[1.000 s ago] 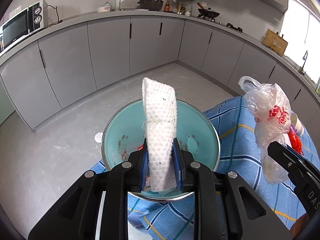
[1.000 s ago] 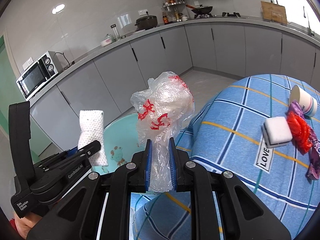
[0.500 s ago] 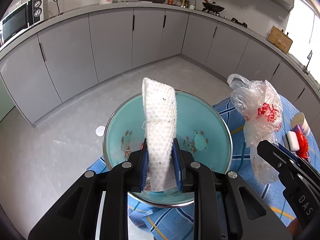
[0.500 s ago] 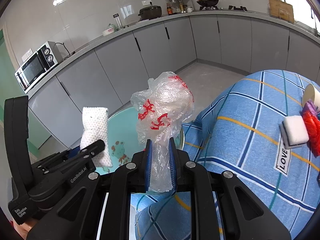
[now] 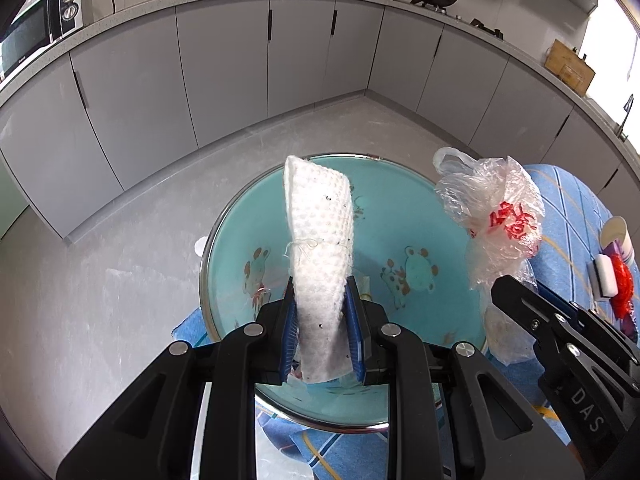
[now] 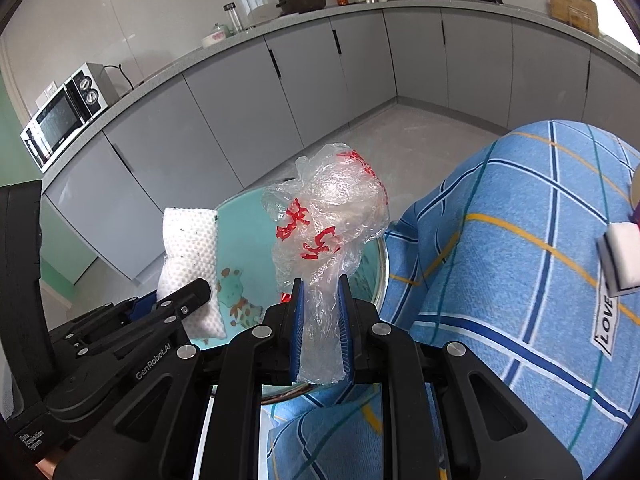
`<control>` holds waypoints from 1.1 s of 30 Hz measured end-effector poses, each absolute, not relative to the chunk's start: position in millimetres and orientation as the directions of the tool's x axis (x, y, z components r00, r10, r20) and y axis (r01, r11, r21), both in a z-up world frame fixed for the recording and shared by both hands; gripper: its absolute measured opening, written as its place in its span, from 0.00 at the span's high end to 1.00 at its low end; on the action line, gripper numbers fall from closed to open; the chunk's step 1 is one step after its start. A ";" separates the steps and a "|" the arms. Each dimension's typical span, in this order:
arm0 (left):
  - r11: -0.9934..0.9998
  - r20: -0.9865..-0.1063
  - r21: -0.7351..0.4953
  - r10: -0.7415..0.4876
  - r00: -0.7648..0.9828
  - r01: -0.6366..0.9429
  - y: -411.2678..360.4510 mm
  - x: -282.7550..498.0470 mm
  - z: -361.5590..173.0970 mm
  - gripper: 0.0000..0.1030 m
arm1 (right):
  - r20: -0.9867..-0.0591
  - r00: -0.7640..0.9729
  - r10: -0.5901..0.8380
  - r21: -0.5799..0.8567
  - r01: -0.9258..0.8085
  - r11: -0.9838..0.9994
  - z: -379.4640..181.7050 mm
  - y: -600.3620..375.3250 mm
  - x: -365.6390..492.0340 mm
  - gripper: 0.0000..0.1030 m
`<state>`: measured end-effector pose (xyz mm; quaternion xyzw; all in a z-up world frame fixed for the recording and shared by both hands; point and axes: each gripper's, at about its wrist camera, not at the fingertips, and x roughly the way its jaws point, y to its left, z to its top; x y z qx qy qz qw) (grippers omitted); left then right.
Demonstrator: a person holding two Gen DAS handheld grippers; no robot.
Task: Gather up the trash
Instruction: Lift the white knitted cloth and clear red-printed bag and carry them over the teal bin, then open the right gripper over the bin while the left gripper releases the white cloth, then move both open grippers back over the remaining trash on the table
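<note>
White, bumpy cloth (image 5: pixel 320 256) on the left, folded over and speckled with dark crumbs, is pinched upright between the blue pads of the left hand-held gripper (image 5: pixel 322 336). It's hanging right over the teal basin (image 5: pixel 436 216), which has cartoon animals printed inside and sits at the edge of the blue checked tablecloth (image 6: pixel 520 280). My guess is the basin is the trash catcher here, so holding the cloth over its middle means it drops straight in once the pads let go.

Moving right, the right hand-held gripper (image 6: pixel 322 328) is squeezed nearly flat on the tail of a crumpled clear bag (image 6: pixel 328 220) with red print. The bag's bulk puffs up above the pads and sits over the basin's right rim, so same idea, though it looks a bit closer to the edge.

Both grippers are tilted steeply down toward the basin, side by side, left one slightly further over the bowl.

Far right on the tablecloth there's a sponge (image 6: pixel 622 260) and a paper cup (image 5: pixel 618 236), which look not yet collected.
</note>
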<state>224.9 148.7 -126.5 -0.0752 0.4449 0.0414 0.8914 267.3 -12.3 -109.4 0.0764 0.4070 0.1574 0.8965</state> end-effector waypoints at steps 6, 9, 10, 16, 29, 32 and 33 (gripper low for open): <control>0.986 -0.812 -0.084 0.017 0.584 -0.146 147.8 230.7 -134.4 0.78 | -0.720 0.589 0.367 0.266 -0.254 0.930 -117.5 -3.2 277.0 0.83; 0.985 -0.818 -0.075 0.028 0.574 -0.154 146.1 234.4 -135.5 0.78 | -0.724 0.574 0.382 0.274 -0.268 0.924 -123.4 -3.7 279.7 0.80; 0.985 -0.820 -0.071 0.032 0.572 -0.156 144.8 235.3 -135.5 0.78 | -0.725 0.572 0.382 0.274 -0.270 0.923 -125.3 -4.0 280.6 0.80; 0.985 -0.827 -0.052 0.050 0.560 -0.165 143.2 235.7 -138.2 0.78 | -0.704 0.584 0.404 0.298 -0.273 0.915 -124.4 -13.5 279.8 0.60; 0.971 -0.779 0.079 0.202 0.593 -0.227 128.1 221.8 -119.4 0.39 | -0.648 0.675 0.353 0.293 -0.207 0.933 -98.8 -45.4 256.3 0.60; 0.964 -0.757 0.106 0.237 0.608 -0.244 120.8 217.2 -111.7 0.19 | -0.632 0.696 0.340 0.289 -0.195 0.937 -91.9 -54.7 247.9 0.60; 0.960 -0.747 0.117 0.254 0.615 -0.255 118.6 215.2 -108.7 0.17 | -0.627 0.702 0.337 0.293 -0.189 0.937 -89.6 -59.4 245.0 0.60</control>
